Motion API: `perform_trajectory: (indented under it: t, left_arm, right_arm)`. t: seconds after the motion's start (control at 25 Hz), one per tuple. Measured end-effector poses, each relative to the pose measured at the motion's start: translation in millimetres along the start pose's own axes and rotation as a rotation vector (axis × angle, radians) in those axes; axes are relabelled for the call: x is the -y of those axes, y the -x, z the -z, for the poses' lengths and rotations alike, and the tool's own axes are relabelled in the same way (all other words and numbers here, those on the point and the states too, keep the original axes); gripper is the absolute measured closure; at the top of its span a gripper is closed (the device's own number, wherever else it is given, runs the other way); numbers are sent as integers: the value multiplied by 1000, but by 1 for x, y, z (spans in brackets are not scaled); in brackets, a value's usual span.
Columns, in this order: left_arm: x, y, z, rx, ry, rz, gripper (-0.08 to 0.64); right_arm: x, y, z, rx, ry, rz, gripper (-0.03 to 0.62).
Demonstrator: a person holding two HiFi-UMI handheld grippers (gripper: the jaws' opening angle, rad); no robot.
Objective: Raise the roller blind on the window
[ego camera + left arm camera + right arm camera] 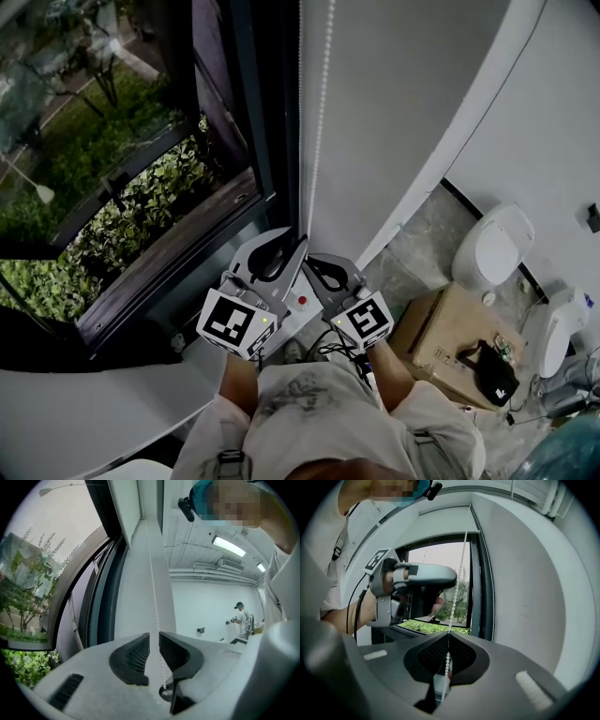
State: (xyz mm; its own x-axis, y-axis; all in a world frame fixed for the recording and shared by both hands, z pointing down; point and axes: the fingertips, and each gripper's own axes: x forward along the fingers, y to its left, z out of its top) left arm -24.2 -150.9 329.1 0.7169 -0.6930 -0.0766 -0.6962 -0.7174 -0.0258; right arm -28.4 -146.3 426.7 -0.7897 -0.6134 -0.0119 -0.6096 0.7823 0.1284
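Right tool is clenched on the bead chain, its jaws meeting on the beads at the lower centre of its own view. Left tool sits just beside it with its jaws a narrow slit apart. Chain runs loose through that gap and nothing is gripped. The roller blind shows at the top of the right gripper view, its hem above most of the window. I'd worry about the beads slipping through the one clamped grip. Hauling the wrong run of the loop would lower the blind, and a sideways tug might snag the chain.
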Motion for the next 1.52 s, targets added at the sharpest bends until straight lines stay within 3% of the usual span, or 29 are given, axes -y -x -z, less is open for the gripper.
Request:
perform_trajectory:
  t: [0.32,0.56,0.88,1.52]
  left_arm:
    - [5,-18,-41,77,-42,26,488]
    - [3,-26,-48,95,-53,15,515]
    - [1,-24,-43,127,-79,-32,538]
    - [3,-22,7,33,-23,-49,538]
  right_arm:
    - [-3,-1,0,-13,-12,2,581]
    - [-4,-1,0,-10,-1,-4,581]
    - [-4,-1,3,-8,17,-14,581]
    - [-9,1,54,-129,-53,-16,581]
